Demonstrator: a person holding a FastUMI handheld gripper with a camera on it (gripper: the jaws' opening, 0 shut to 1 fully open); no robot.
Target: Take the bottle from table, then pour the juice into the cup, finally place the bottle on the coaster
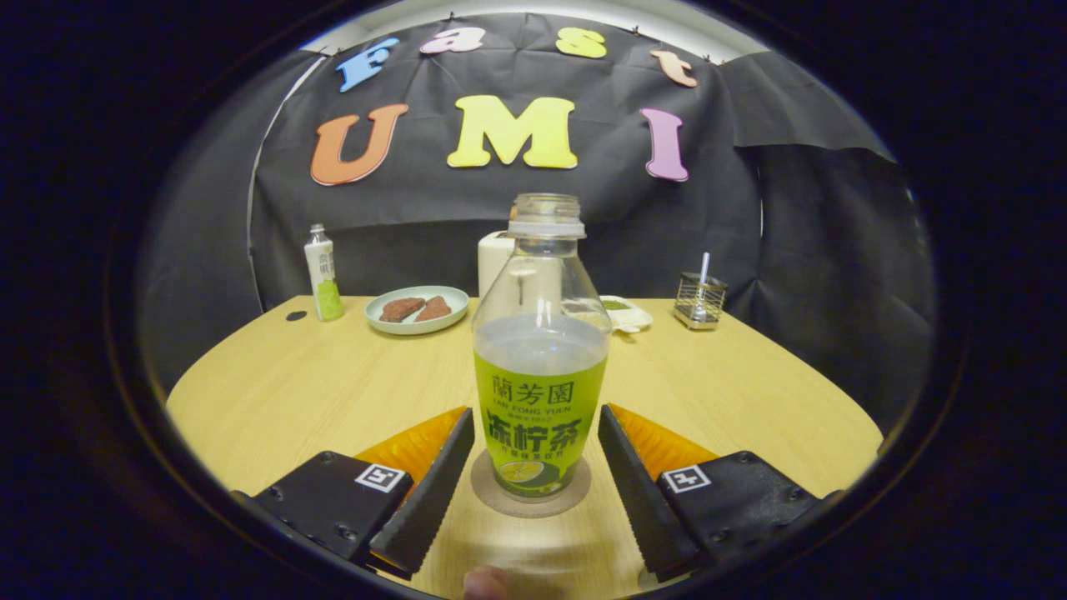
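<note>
In the gripper view, the gripper [533,475] is sitting with its fingers spread apart, one on each side of the bottle [540,367], and a gap is showing between each finger and the bottle's label, so nothing is being squeezed. The bottle is standing upright and uncapped between the fingers, resting on the round coaster [531,497], with pale juice reaching partway up its body.

Judging by this, the task is looking close to finished: the bottle is already sitting on the coaster and is no longer being held. Whether the pouring is done cannot be told from here, since the cup [497,258] is standing directly beyond the bottle and is mostly hidden by it. What seems left is drawing the fingers back without nudging the bottle.

Farther ahead on the table [317,392], a plate [417,309] with two brown pieces is lying beyond the left finger, with a second small bottle [323,273] past it. Beyond the right finger a wire holder [699,301] is standing, and a shallow white dish [627,313] is lying just behind the bottle. None of these is crowding the fingers.
</note>
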